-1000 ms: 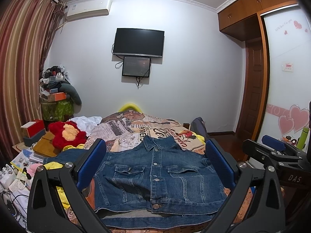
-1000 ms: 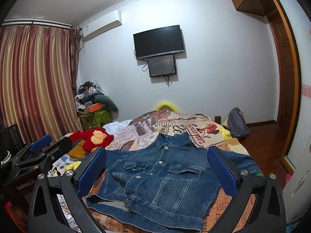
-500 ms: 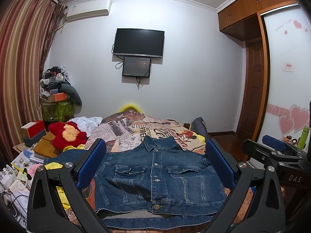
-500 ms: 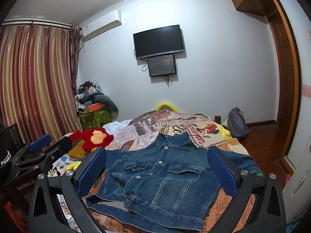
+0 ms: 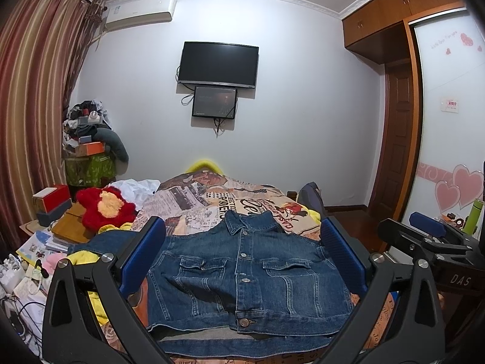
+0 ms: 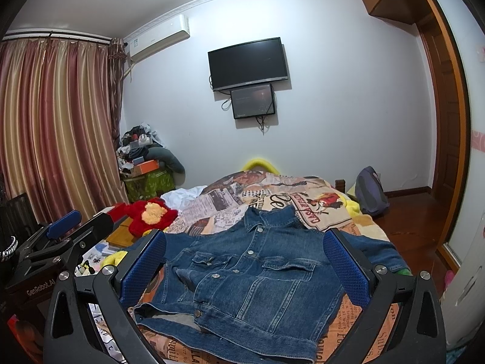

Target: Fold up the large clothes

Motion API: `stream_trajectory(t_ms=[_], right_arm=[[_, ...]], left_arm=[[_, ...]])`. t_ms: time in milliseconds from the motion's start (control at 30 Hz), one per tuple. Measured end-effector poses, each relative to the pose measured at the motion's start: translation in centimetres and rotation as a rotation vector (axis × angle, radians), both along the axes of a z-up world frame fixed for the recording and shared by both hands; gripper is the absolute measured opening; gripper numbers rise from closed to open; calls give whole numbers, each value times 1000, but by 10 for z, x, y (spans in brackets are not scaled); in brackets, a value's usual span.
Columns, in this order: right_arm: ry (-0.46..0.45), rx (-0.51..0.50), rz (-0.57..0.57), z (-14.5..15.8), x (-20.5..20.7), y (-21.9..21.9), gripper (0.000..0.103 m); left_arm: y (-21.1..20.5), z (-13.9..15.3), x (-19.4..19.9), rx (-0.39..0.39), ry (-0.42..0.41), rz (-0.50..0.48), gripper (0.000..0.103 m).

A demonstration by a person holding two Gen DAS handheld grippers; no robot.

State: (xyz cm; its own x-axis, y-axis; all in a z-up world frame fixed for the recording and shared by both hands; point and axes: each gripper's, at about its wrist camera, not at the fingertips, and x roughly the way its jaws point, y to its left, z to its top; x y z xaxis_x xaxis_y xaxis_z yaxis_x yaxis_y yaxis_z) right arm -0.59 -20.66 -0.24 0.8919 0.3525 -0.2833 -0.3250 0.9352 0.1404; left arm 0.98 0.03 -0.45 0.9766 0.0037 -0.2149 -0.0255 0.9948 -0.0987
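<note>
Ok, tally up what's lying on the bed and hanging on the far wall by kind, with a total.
Denim jackets: 1
Red plush toys: 1
Screens on the wall: 2, a television with a smaller screen under it
Air conditioners: 1
Total: 5

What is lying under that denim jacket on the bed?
Under the denim jacket lies a newspaper-print bedspread; its covered part stays hidden. A yellow cloth peeks out beneath one sleeve.
</note>
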Motion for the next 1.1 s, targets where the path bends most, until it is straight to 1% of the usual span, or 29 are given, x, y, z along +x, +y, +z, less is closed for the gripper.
stream_trajectory(t_ms=[300,433,600,800,900,1100], right_arm=[[10,-5,-4,-1,7,1,103],[9,-26,-9,-9,19,9,103],[5,-50,-15,-8,35,14,103],[12,-68,-10,-9,74,23,103],[29,-80,-4,-10,101,29,103],[89,-78,-8,-19,165,39,103]], left_arm=[[3,-4,7,-2,8,0,103],[8,-7,13,-4,7,5,103],[17,-10,31,-8,8,21,103],[39,-13,67,-17,26,41,103],[53,-17,90,-13,43,80,103],[95,-37,148,-28,142,178,103]])
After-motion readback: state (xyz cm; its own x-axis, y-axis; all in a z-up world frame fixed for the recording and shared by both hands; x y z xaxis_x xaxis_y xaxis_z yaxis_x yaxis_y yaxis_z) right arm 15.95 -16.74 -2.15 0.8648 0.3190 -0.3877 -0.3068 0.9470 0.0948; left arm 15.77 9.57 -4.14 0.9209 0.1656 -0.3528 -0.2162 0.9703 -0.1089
